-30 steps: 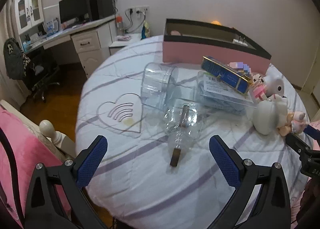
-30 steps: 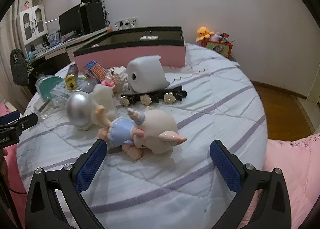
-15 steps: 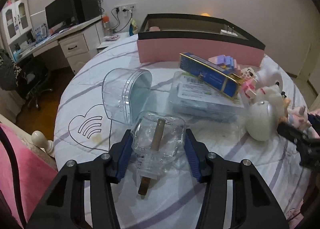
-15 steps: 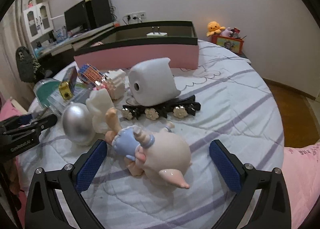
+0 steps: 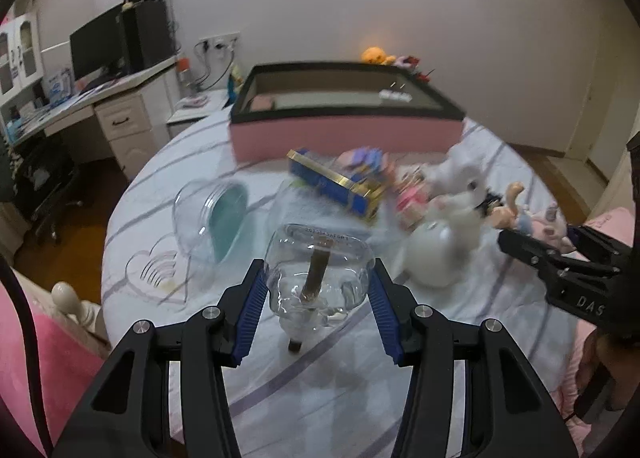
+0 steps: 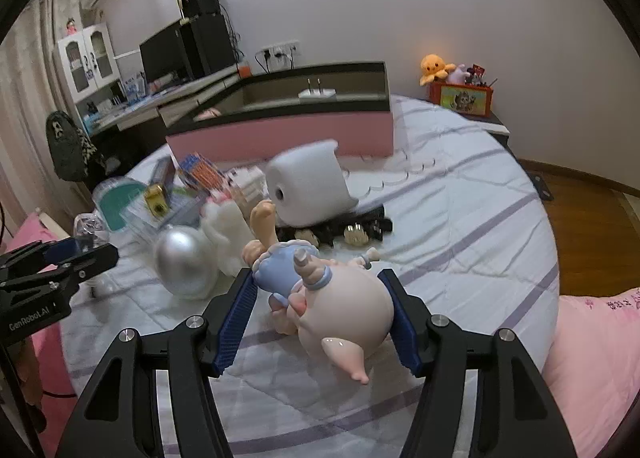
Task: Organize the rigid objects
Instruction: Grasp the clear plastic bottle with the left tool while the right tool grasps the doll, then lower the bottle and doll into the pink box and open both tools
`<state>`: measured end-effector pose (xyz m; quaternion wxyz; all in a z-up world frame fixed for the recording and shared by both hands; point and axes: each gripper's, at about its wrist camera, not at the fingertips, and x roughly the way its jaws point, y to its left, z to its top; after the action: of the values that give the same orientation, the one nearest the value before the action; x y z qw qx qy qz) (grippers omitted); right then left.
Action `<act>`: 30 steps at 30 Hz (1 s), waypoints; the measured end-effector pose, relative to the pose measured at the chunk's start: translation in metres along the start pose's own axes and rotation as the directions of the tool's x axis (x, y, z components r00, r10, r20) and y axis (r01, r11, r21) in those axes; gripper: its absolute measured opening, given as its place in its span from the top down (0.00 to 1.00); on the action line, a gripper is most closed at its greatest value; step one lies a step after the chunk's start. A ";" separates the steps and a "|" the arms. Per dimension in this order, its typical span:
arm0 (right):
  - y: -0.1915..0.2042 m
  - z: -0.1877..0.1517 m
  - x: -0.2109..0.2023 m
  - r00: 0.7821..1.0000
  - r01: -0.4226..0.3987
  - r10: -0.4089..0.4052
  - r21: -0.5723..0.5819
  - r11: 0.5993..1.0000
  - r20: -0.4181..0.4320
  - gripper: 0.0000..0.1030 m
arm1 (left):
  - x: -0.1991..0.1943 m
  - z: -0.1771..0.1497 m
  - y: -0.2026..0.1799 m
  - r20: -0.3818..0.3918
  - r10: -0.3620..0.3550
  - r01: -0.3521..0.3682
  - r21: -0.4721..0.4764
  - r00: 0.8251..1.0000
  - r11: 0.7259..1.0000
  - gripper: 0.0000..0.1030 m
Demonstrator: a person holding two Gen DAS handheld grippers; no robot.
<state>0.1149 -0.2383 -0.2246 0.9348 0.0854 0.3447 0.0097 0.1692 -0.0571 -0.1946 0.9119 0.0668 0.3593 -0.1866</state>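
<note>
My left gripper is shut on a clear plastic bottle with a brown stick inside, held just above the white striped bed cover. In the right wrist view a glossy pig-like doll in a blue dress lies between the blue pads of my right gripper. The jaws are closing, and both pads touch the doll's sides. A pink box with a dark rim stands open at the back of the bed. The right gripper also shows at the right edge of the left wrist view.
A clear jar with a teal lid lies on its side at the left. A blue and gold box, a silver egg, a white block toy and a black flower clip crowd the middle. A desk stands beyond the bed.
The left jaws closed on the bottle and raised it off the cover. The right gripper moved in over the doll and its jaws narrowed from wide open onto it.
</note>
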 end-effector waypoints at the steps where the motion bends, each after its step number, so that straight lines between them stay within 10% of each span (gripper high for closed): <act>1: 0.000 0.002 -0.003 1.000 -0.004 0.004 0.000 1.000 0.009 0.38 | -0.001 0.005 -0.002 0.007 -0.008 0.008 0.003 1.000 1.000 0.50; 14: 0.009 0.103 0.010 0.991 -0.066 0.075 -0.078 0.995 0.113 0.38 | 0.040 0.115 -0.008 0.060 -0.066 0.062 0.063 0.996 0.996 0.50; 30: 0.022 0.179 0.146 0.981 -0.172 0.165 -0.070 0.983 -0.097 0.41 | 0.163 0.172 0.032 -0.086 0.065 -0.061 0.050 0.994 0.997 0.51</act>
<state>0.3430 -0.2329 -0.1810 0.9165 0.0772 0.3778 0.1064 0.3998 -0.1190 -0.1795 0.8988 0.1080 0.3922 -0.1633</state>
